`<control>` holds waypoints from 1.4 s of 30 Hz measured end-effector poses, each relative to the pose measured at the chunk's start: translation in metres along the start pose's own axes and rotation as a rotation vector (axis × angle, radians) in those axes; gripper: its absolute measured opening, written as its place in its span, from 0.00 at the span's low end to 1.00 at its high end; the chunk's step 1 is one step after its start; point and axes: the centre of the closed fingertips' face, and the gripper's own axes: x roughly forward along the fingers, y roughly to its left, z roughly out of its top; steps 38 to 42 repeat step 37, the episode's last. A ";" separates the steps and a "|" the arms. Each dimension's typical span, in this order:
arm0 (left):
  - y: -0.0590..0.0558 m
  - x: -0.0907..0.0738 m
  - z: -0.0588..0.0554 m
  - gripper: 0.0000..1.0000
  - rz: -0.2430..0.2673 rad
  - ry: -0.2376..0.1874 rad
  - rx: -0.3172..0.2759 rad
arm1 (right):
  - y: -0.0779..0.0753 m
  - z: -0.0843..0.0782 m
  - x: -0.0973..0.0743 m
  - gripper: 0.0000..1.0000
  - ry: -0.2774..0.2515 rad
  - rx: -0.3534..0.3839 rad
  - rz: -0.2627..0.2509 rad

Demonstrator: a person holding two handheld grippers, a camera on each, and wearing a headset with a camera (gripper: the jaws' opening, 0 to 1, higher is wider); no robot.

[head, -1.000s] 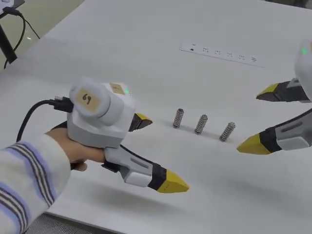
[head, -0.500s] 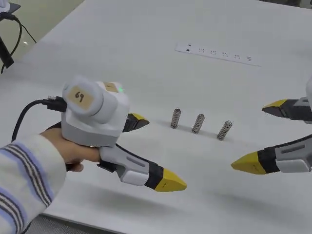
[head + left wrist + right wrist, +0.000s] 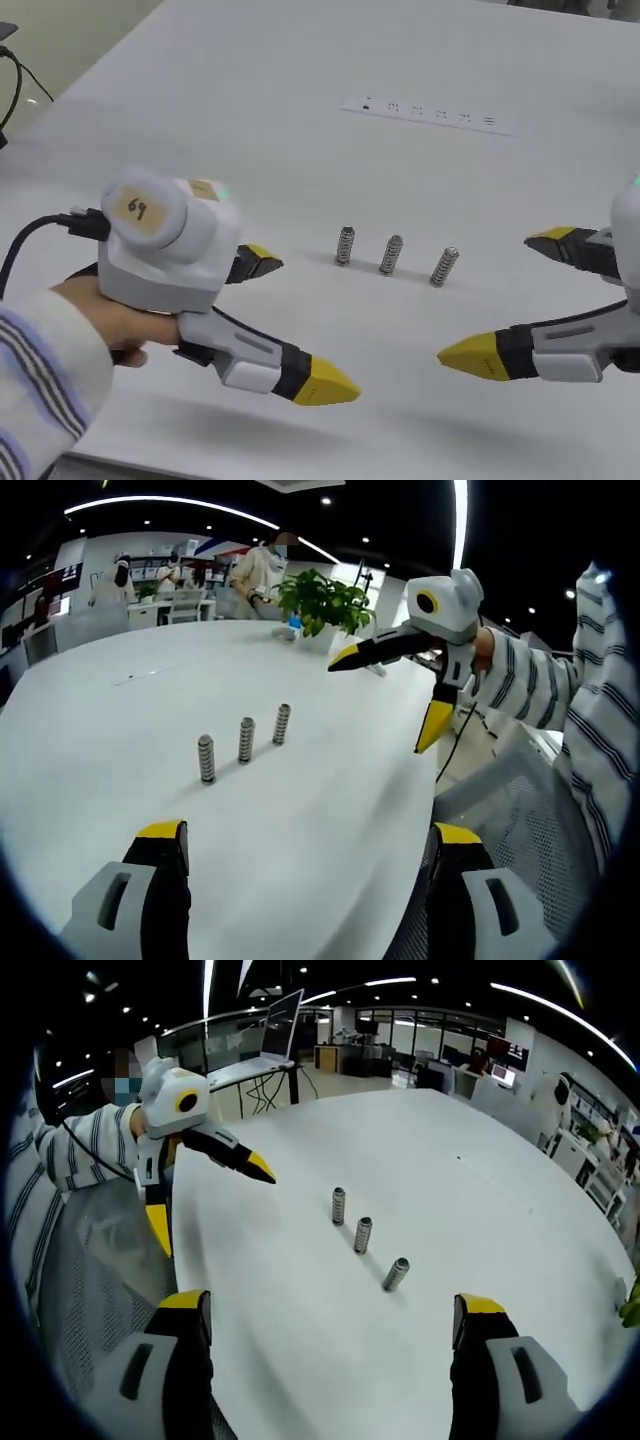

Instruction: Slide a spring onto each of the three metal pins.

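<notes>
Three short coil springs stand upright in a row on the white table: spring one (image 3: pixel 345 246), spring two (image 3: pixel 391 255), spring three (image 3: pixel 444 266), which leans a little. Each seems to sit on a pin that is hidden inside it. My left gripper (image 3: pixel 290 323) hovers open to the left and in front of the row, with nothing between its jaws. My right gripper (image 3: pixel 505 297) hangs open to the right of the row, also holding nothing. The left gripper view has the springs (image 3: pixel 246 739) ahead and the right gripper (image 3: pixel 385 700) beyond. The right gripper view has the springs (image 3: pixel 363 1234) ahead and the left gripper (image 3: pixel 210 1207) opposite.
A white power strip (image 3: pixel 420 113) lies flat at the back of the table (image 3: pixel 250 120). The table's near edge runs just under the left gripper. A black cable (image 3: pixel 30 245) trails from the left gripper. A potted plant (image 3: pixel 320 600) and a laptop (image 3: pixel 265 1040) stand at far table ends.
The head camera has shifted. My right gripper has come lower and leftward toward the springs' front. The left gripper has held about the same place. Both stay open.
</notes>
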 end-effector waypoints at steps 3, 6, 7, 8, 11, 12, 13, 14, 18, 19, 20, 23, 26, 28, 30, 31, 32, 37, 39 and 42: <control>-0.002 -0.002 -0.001 0.98 -0.008 0.005 -0.007 | 0.000 -0.004 -0.003 0.99 -0.008 0.024 -0.021; 0.000 -0.003 -0.005 0.98 -0.002 0.025 0.005 | 0.001 -0.009 -0.006 0.99 -0.015 0.044 -0.025; 0.000 -0.004 -0.006 0.98 -0.002 0.027 0.003 | 0.002 -0.011 -0.007 0.99 -0.022 0.050 -0.028; 0.000 -0.005 -0.006 0.98 -0.003 0.028 0.000 | 0.003 -0.013 -0.007 0.99 -0.024 0.057 -0.030; 0.000 -0.006 -0.008 0.98 -0.006 0.034 -0.002 | 0.004 -0.016 -0.010 0.99 -0.033 0.079 -0.038; -0.001 -0.007 -0.008 0.98 -0.011 0.034 -0.012 | 0.005 -0.017 -0.011 0.99 -0.042 0.093 -0.041; -0.002 -0.008 -0.008 0.98 -0.013 0.034 -0.017 | 0.006 -0.019 -0.012 0.99 -0.049 0.098 -0.047; -0.002 -0.009 -0.007 0.98 -0.012 0.030 -0.012 | 0.006 -0.020 -0.013 0.99 -0.049 0.092 -0.055; -0.002 -0.013 -0.006 0.98 -0.012 0.021 -0.019 | 0.009 -0.029 -0.015 0.99 -0.032 0.082 -0.068; -0.001 -0.013 -0.006 0.98 -0.011 0.019 -0.020 | 0.009 -0.030 -0.015 1.00 -0.035 0.085 -0.075; 0.000 -0.014 -0.006 0.98 -0.008 0.017 -0.020 | 0.009 -0.031 -0.015 1.00 -0.034 0.081 -0.083; 0.000 -0.017 -0.008 0.98 -0.008 0.015 -0.024 | 0.011 -0.034 -0.016 1.00 -0.033 0.069 -0.101; -0.001 -0.018 -0.009 0.98 -0.007 0.018 -0.028 | 0.011 -0.034 -0.016 1.00 -0.046 0.078 -0.112; -0.001 -0.020 -0.011 0.98 -0.007 0.017 -0.034 | 0.011 -0.036 -0.015 1.00 -0.050 0.091 -0.120; -0.001 -0.021 -0.012 0.98 -0.007 0.019 -0.036 | 0.011 -0.038 -0.015 1.00 -0.051 0.099 -0.126; -0.001 -0.022 -0.013 0.98 -0.007 0.020 -0.037 | 0.012 -0.038 -0.015 1.00 -0.053 0.104 -0.129; -0.001 -0.022 -0.013 0.98 -0.006 0.021 -0.037 | 0.012 -0.039 -0.015 1.00 -0.060 0.112 -0.132; 0.001 -0.025 -0.017 0.98 0.004 0.032 -0.038 | 0.012 -0.043 -0.014 1.00 -0.064 0.135 -0.145; 0.001 -0.025 -0.017 0.98 0.004 0.032 -0.038 | 0.012 -0.043 -0.014 1.00 -0.064 0.135 -0.145; 0.001 -0.025 -0.017 0.98 0.004 0.032 -0.038 | 0.012 -0.043 -0.014 1.00 -0.064 0.135 -0.145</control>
